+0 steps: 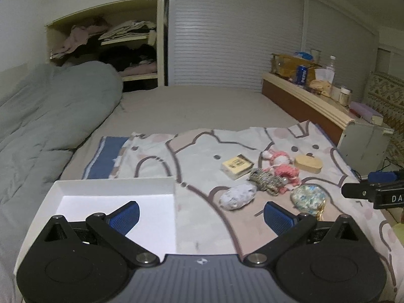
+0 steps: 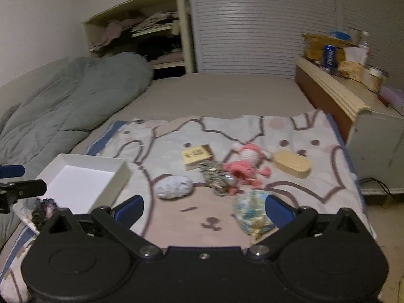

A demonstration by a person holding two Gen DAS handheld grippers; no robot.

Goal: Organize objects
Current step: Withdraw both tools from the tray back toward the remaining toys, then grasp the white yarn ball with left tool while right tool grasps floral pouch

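Note:
A white open box (image 1: 113, 185) (image 2: 83, 174) sits at the left on a bear-print cloth (image 1: 197, 149) (image 2: 227, 131). To its right lie a speckled white pouch (image 1: 237, 197) (image 2: 174, 186), a yellow card box (image 1: 237, 166) (image 2: 198, 155), a striped hair tie (image 1: 265, 180) (image 2: 214, 176), a pink knitted doll (image 1: 280, 164) (image 2: 246, 164), a tan oval case (image 1: 308, 163) (image 2: 291, 166) and a blue-green floral pouch (image 1: 306, 198) (image 2: 248, 210). My left gripper (image 1: 200, 217) is open and empty beside the box. My right gripper (image 2: 204, 209) is open and empty, its right finger by the floral pouch.
A grey duvet (image 1: 50, 116) lies on the bed at the left. A wooden headboard shelf (image 1: 303, 93) with a can, a bottle and jars runs along the right. An open wardrobe (image 1: 121, 48) with clothes stands behind. A dark scrunchie (image 2: 44, 209) lies near the box.

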